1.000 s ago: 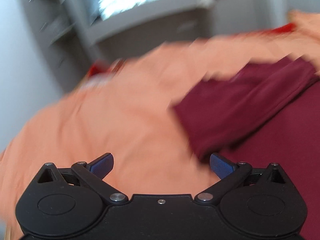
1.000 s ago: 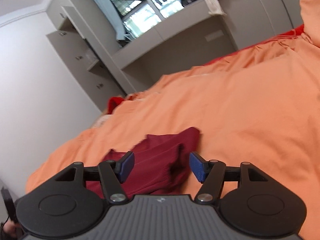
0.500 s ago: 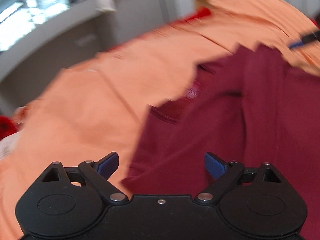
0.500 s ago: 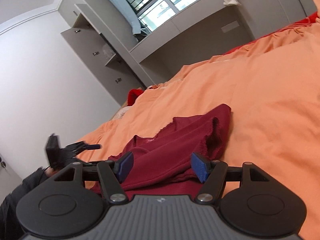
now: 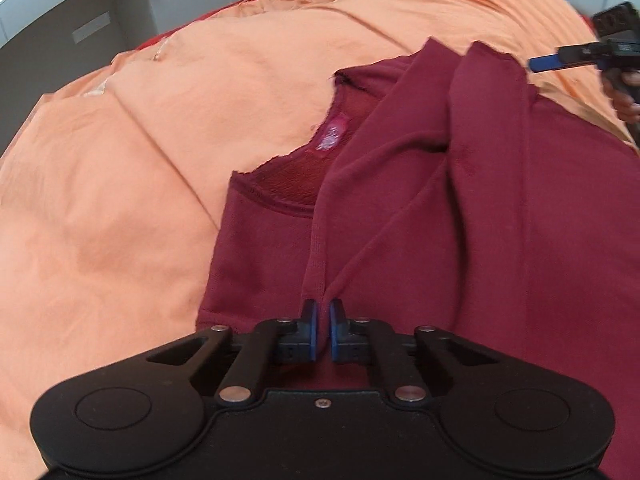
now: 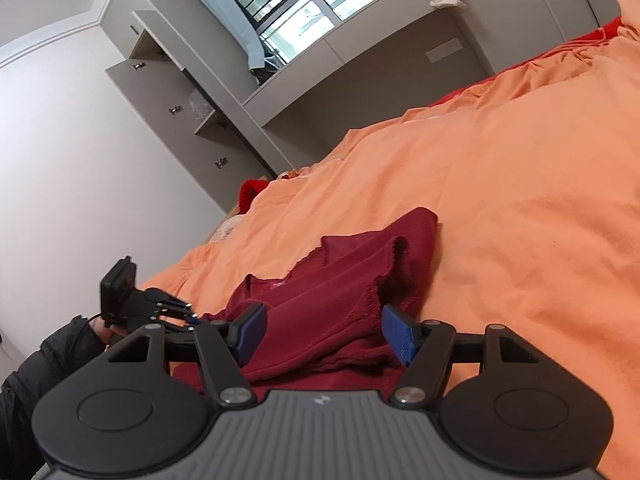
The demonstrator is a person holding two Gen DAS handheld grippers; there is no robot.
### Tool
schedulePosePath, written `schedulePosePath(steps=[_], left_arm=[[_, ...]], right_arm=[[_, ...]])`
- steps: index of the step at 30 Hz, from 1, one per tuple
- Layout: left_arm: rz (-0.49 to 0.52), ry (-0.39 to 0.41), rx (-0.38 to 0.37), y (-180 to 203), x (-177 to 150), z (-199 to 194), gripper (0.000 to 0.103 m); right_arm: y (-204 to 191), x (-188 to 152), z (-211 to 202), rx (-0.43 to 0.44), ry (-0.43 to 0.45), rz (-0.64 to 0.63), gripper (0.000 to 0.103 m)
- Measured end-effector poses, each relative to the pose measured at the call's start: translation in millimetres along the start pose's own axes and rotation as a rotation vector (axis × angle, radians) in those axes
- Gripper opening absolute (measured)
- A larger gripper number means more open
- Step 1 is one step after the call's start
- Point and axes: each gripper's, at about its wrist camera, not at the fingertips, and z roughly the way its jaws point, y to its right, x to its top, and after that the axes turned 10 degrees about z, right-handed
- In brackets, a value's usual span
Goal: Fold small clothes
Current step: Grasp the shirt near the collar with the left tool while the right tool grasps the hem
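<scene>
A dark red sweatshirt [image 5: 500,200] lies rumpled on the orange bedspread [image 5: 120,160], its neck opening and pink label facing up. My left gripper [image 5: 324,320] is shut on a ribbed edge of the sweatshirt, pinching a fold between its blue pads. In the right wrist view the sweatshirt [image 6: 340,288] is bunched in front of my right gripper [image 6: 324,332], which is open with a loose sleeve lying between its fingers. The left gripper also shows in the right wrist view [image 6: 176,312], at the far left.
The orange bedspread [image 6: 520,200] covers the bed and stretches far to the right. A grey desk and cupboard unit [image 6: 360,72] stands against the wall beyond the bed. A red cloth [image 6: 250,192] lies at the bed's far edge.
My left gripper swung over the sweatshirt, came down and shut on its ribbed edge. My right gripper stayed open and moved a little closer to the bunched sleeve.
</scene>
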Motion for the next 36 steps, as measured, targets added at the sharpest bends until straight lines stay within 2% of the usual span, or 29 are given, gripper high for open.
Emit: schedulePosePath(steps=[3,7,11,13,15,18,24,25,27,28,29,31,36], left_arm=[[0.014,0.034,0.049,4,0,-12,0.005],[-0.027,0.075,0.152,0,4,-27,0.005],[-0.049,0.043,0.229,-2,2,-20,0.005],[-0.07,0.06,0.255,-3,0,-20,0.005],[-0.111,0.082,0.236,-6,-6,-24,0.005],[-0.098,0.063,0.247,-3,-11,-21,0.005],[-0.142,0.092,0.234,-7,-15,-24,0.005],[-0.138,0.089,0.236,-6,-14,-23,0.005],[-0.135,0.086,0.243,-4,-14,-21,0.005],[-0.14,0.086,0.245,-4,-14,-22,0.005],[-0.148,0.088,0.245,-5,-14,-22,0.005],[-0.164,0.092,0.247,-6,-15,-23,0.005],[-0.21,0.114,0.261,-10,-19,-26,0.005]], right_arm=[[0,0,1,0.002,0.0,0.001,0.07],[-1,0,4,-0.012,0.004,0.005,0.07],[-3,1,12,-0.114,0.022,-0.01,0.07],[-1,2,14,-0.136,0.028,-0.008,0.07],[2,3,17,-0.153,0.027,-0.01,0.07],[5,2,21,-0.213,0.054,-0.039,0.075],[5,8,26,-0.19,0.053,-0.086,0.065],[4,7,29,-0.189,0.053,-0.089,0.063],[1,7,34,-0.19,0.045,-0.1,0.043],[-1,6,36,-0.194,0.035,-0.123,0.02],[-3,6,36,-0.197,0.022,-0.14,0.007],[-6,7,32,-0.178,-0.006,-0.141,0.003],[-2,17,6,-0.102,-0.004,-0.103,0.002]])
